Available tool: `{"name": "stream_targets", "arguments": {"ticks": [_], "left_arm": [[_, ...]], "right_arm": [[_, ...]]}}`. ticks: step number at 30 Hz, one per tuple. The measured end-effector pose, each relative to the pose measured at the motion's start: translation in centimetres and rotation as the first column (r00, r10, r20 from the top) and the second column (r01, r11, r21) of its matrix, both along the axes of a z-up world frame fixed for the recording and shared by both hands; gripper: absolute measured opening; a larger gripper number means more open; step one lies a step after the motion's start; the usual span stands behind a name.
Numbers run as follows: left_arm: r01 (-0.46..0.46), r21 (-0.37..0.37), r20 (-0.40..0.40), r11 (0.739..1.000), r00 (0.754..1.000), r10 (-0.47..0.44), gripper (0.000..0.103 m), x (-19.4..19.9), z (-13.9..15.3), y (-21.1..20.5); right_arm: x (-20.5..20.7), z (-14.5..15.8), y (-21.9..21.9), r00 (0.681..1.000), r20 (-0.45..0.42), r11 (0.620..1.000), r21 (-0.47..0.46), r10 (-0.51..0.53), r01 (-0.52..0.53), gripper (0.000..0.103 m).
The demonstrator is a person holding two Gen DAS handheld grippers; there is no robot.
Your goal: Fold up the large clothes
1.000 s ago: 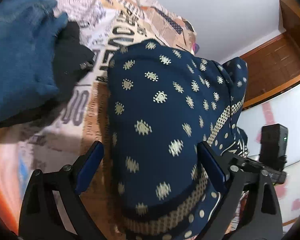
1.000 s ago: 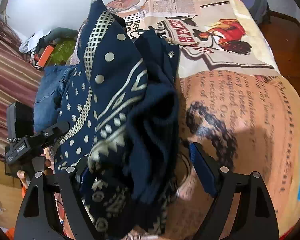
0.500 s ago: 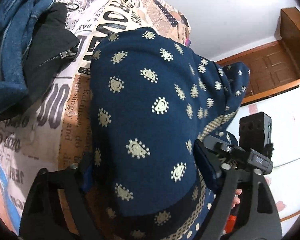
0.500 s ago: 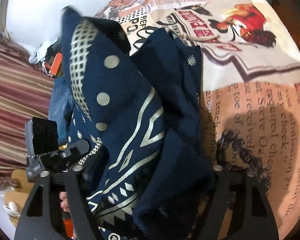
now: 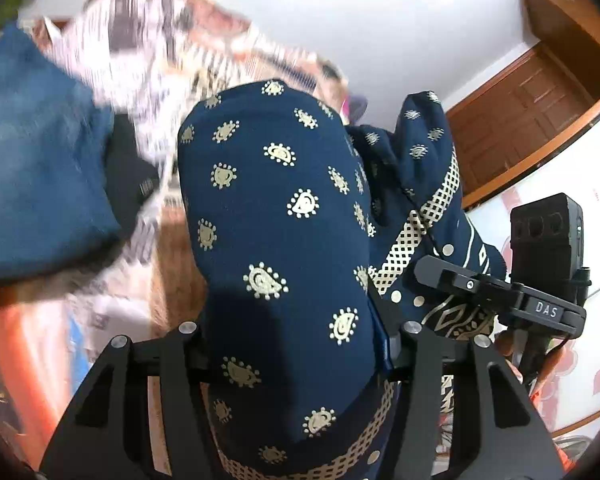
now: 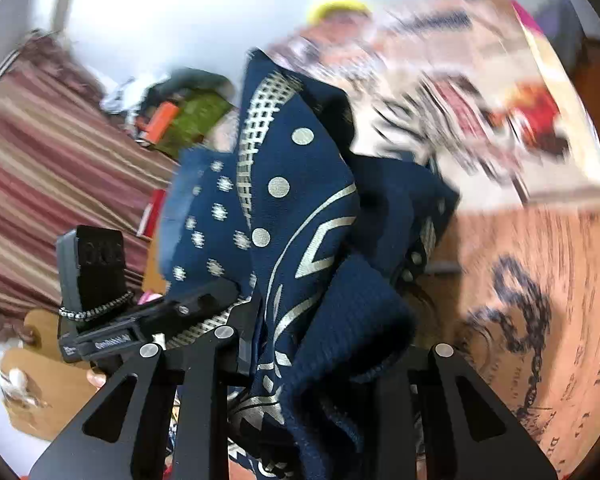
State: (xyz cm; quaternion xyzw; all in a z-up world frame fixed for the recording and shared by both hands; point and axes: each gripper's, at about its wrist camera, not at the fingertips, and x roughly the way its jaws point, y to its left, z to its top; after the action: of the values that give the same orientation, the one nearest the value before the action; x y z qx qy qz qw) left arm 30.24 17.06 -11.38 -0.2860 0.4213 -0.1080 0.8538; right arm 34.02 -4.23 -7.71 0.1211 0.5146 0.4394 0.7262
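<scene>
A navy garment (image 5: pixel 284 208) printed with cream paisley motifs and a checked border hangs bunched over a bed. In the left wrist view a thick fold of it fills the gap of my left gripper (image 5: pixel 292 348); the jaws are closing and both pads press into the cloth. In the right wrist view the garment's bordered, ribbed edge (image 6: pixel 300 208) is wadded between the fingers of my right gripper (image 6: pixel 328 356), whose jaws are also closing on it. Each view shows the other gripper's black body (image 5: pixel 540 308) (image 6: pixel 112 320) close alongside. The cloth hides the pads.
Blue jeans (image 5: pixel 40 168) and a black zipped garment (image 5: pixel 132 176) lie at the left of the newspaper-print bedspread (image 6: pixel 540 280). A wooden door (image 5: pixel 520 128) stands at the right. A striped curtain (image 6: pixel 40 180) and green and orange clutter (image 6: pixel 188 120) are beyond the bed.
Both grippers have risen with the navy garment, and the bedspread has dropped away, blurred. Both pairs of jaws have narrowed from wide apart onto the bunched cloth.
</scene>
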Motion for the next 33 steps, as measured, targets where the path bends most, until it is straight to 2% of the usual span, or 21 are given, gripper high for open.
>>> {"name": "stream_targets", "arguments": {"ticks": [4, 10, 13, 17, 19, 22, 28, 29, 33], "left_arm": [[-0.031, 0.048, 0.116, 0.998, 0.993, 0.025, 0.050, -2.5, 5.1, 2.4], [-0.080, 0.153, 0.235, 0.985, 0.971, 0.043, 0.048, -4.1, 10.6, 6.5], [-0.116, 0.159, 0.270, 0.981, 0.960, 0.070, 0.048, -4.1, 12.1, 10.1], [-0.165, 0.170, 0.285, 0.971, 0.952, 0.112, 0.048, -2.9, 12.1, 14.5], [-0.194, 0.184, 0.274, 0.964, 0.952, 0.139, 0.048, -2.3, 11.3, 17.0], [-0.231, 0.178, 0.213, 0.957, 0.958, 0.192, 0.048, -1.0, 8.9, 21.1], [-0.308, 0.149, 0.116, 0.939, 0.949, 0.293, 0.049, -0.2, 1.8, 27.2], [-0.312, 0.164, 0.108, 0.936, 0.949, 0.297, 0.049, -1.5, 0.8, 27.4], [-0.315, 0.201, 0.090, 0.928, 0.949, 0.302, 0.054, -1.4, -1.5, 28.8]], "right_arm": [[-1.7, 4.0, 1.9, 0.995, 0.094, 0.999, 0.031, 0.025, -0.029, 0.023], [-1.7, 7.3, 6.1, 0.983, 0.182, 0.997, 0.057, 0.035, -0.046, 0.023], [-1.0, 8.1, 8.8, 0.975, 0.219, 0.994, 0.085, 0.043, -0.063, 0.023], [0.2, 8.6, 13.6, 0.969, 0.236, 0.989, 0.110, 0.073, -0.101, 0.023], [0.8, 8.0, 16.7, 0.967, 0.237, 0.987, 0.099, 0.098, -0.125, 0.023], [1.4, 6.4, 20.4, 0.964, 0.231, 0.987, 0.063, 0.131, -0.149, 0.023], [4.2, -0.8, 27.3, 0.972, 0.127, 0.980, -0.002, 0.199, -0.200, 0.025], [4.4, -1.9, 28.2, 0.973, 0.106, 0.979, -0.014, 0.204, -0.204, 0.026], [4.5, -4.7, 29.8, 0.974, 0.090, 0.975, -0.103, 0.206, -0.197, 0.036]]}}
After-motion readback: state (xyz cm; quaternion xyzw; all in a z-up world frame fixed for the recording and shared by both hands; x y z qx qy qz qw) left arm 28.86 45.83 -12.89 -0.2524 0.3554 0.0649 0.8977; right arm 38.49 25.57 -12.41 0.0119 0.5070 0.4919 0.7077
